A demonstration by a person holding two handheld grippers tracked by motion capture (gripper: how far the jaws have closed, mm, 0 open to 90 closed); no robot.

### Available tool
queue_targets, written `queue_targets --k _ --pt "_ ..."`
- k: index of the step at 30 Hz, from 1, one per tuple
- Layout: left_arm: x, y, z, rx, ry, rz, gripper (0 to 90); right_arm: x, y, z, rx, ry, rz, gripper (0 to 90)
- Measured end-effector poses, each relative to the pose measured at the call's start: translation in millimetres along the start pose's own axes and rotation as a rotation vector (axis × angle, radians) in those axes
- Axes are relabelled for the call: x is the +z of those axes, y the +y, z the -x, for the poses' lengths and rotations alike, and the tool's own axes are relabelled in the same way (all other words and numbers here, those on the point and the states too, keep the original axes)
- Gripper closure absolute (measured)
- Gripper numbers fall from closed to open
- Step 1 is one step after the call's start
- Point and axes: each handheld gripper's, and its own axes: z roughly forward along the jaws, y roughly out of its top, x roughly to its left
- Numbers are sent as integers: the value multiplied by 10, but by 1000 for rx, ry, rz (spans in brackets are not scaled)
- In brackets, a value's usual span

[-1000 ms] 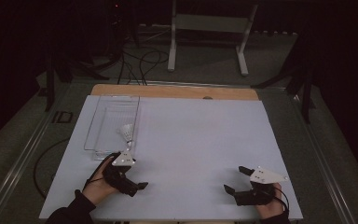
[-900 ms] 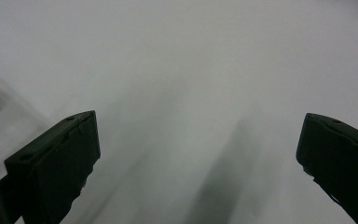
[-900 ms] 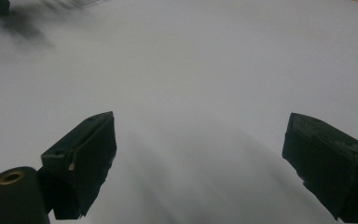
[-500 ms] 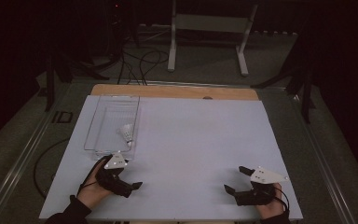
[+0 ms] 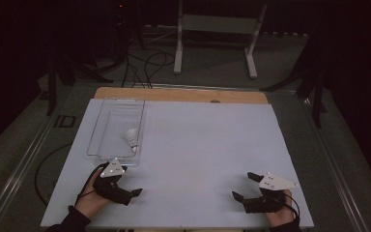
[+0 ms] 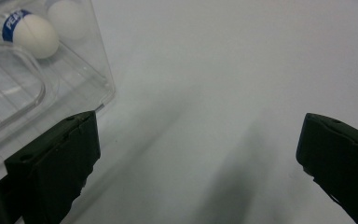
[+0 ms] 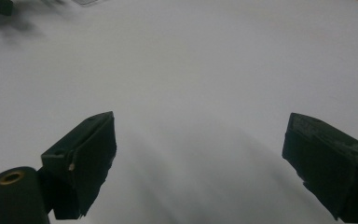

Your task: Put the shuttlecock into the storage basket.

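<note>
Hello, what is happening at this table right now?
A person holds a black two-jaw gripper in each hand over a white table. The left gripper sits just in front of a clear plastic tray, which holds a white feather shuttlecock. The right gripper rests near the table's front right corner. Both have jaws wide apart and hold nothing.

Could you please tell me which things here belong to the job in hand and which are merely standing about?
In hand:
- shuttlecock lying in the clear tray
- left claw, open, just short of the tray
- right claw, open, over the bare white tabletop

Standing about:
- white stand beyond the table
- floor cables
</note>
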Motion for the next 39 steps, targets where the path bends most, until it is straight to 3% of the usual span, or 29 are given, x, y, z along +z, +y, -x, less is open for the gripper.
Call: queue_targets --k 16,17,20,22,25,36,39 --pt "34 -4 60 -4 15 35 2 5 -1 -5 -5 2 -3 97" --pt "63 -16 69 -34 35 41 2 13 -2 -11 -5 5 -9 97" --pt "80 -27 91 -15 73 34 2 14 0 -15 -7 6 -10 97" --pt "80 -27 91 -15 73 34 2 13 0 -15 -7 6 -10 97" --pt "106 -53 93 -20 113 41 2 13 -7 -10 -4 8 -10 97" --pt "92 -72 69 -34 94 56 2 -4 -17 -2 -3 6 -8 97" --pt "78 -73 71 -20 76 60 2 2 -21 0 -3 10 -9 97"
